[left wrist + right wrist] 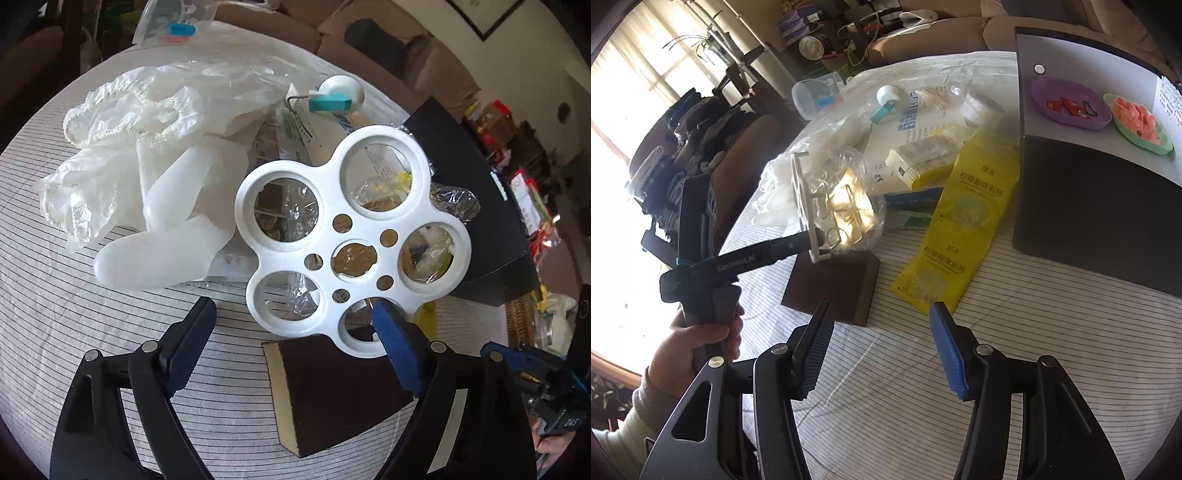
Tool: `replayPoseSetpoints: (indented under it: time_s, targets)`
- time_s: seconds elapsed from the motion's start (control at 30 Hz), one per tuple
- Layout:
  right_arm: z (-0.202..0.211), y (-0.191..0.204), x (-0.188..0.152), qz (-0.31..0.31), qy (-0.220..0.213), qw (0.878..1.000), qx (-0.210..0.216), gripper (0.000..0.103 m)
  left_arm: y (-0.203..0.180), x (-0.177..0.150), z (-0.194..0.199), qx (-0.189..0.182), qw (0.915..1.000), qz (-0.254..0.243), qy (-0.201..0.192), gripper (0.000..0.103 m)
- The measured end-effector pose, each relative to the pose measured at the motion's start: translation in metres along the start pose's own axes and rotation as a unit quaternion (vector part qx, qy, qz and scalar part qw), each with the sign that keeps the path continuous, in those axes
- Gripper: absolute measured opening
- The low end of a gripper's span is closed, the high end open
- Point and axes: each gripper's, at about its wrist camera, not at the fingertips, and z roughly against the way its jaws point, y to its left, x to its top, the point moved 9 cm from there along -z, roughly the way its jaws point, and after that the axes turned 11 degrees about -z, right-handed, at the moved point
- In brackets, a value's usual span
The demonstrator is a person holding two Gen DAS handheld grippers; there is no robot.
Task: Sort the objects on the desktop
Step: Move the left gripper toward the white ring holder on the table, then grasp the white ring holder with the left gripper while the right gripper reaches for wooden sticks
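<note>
A white plastic rack (354, 240) shaped like a flower, with five big round holes, stands tilted over a pile of wrapped items. My left gripper (293, 306) is open wide. Its right blue pad (393, 334) sits at the rack's lowest ring, and its left finger (192, 332) is well clear of the rack. In the right wrist view the rack (802, 192) is edge-on, with bagged wire parts behind it. A brown sponge block (332, 391) lies under the left gripper. My right gripper (882, 308) hangs open and empty over the striped cloth.
White gloves (159, 184) lie left of the rack. A teal-handled roller (886, 101), a yellow sachet strip (964, 218) and white packets (919, 162) crowd the middle. A black box (1089, 206) on the right carries a purple dish (1067, 105) and a green dish (1137, 125). A hand (690, 350) grips the left tool.
</note>
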Motion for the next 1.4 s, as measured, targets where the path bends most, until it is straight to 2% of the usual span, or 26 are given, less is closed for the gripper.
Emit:
replayPoseSetpoints:
  time_s: [0.1,0.2,0.27,0.43,0.53,0.63,0.73,0.83,0.9,1.03,1.13,1.2,1.27,1.4]
  targets:
    - [-0.002,-0.002,-0.003,0.000,0.003,1.000,-0.005,0.056,-0.004,0.004,-0.002,-0.008,0.9999,-0.010,-0.007,0.083]
    - [-0.002,-0.007,-0.002,-0.007,0.003,1.000,-0.007,0.056,-0.013,0.005,-0.001,-0.018,0.9995,-0.022,-0.011,0.049]
    - [-0.001,-0.007,-0.001,-0.010,0.000,1.000,-0.007,0.056,-0.020,0.008,0.007,-0.009,0.9990,-0.040,-0.021,0.049]
    - [0.001,-0.003,-0.001,0.000,-0.003,1.000,-0.007,0.056,-0.031,0.025,0.044,-0.015,0.9961,-0.060,-0.063,0.049]
    - [0.005,0.001,-0.002,0.008,-0.008,1.000,-0.003,0.056,-0.018,0.034,0.064,-0.023,0.9954,-0.039,-0.085,0.049]
    - [0.012,0.006,0.005,0.020,-0.020,1.000,-0.008,0.056,0.006,0.042,0.073,-0.035,0.9954,0.009,-0.088,0.049]
    - [0.025,0.017,0.038,0.030,-0.049,0.998,-0.004,0.056,0.018,0.049,0.074,-0.045,0.9940,0.034,-0.094,0.049]
    - [0.023,0.032,0.097,0.058,-0.059,0.996,-0.019,0.057,0.020,0.053,0.070,-0.045,0.9945,0.032,-0.088,0.049]
    - [0.011,0.037,0.144,0.089,-0.060,0.993,-0.044,0.067,0.018,0.055,0.068,-0.047,0.9947,0.030,-0.086,0.049]
    - [-0.047,0.030,0.223,0.131,-0.007,0.985,-0.114,0.070,0.015,0.066,0.068,-0.049,0.9948,0.021,-0.087,0.049]
    - [-0.093,0.022,0.256,0.168,0.036,0.971,-0.165,0.068,0.019,0.075,0.068,-0.053,0.9945,0.021,-0.088,0.049]
    - [-0.122,0.014,0.267,0.206,0.070,0.956,-0.197,0.067,0.022,0.079,0.069,-0.056,0.9939,0.026,-0.092,0.049]
    - [-0.142,0.003,0.270,0.226,0.101,0.945,-0.212,0.066,0.026,0.081,0.067,-0.060,0.9935,0.031,-0.091,0.049]
    - [-0.169,-0.016,0.270,0.243,0.145,0.936,-0.207,0.066,0.027,0.078,0.059,-0.075,0.9930,0.038,-0.083,0.049]
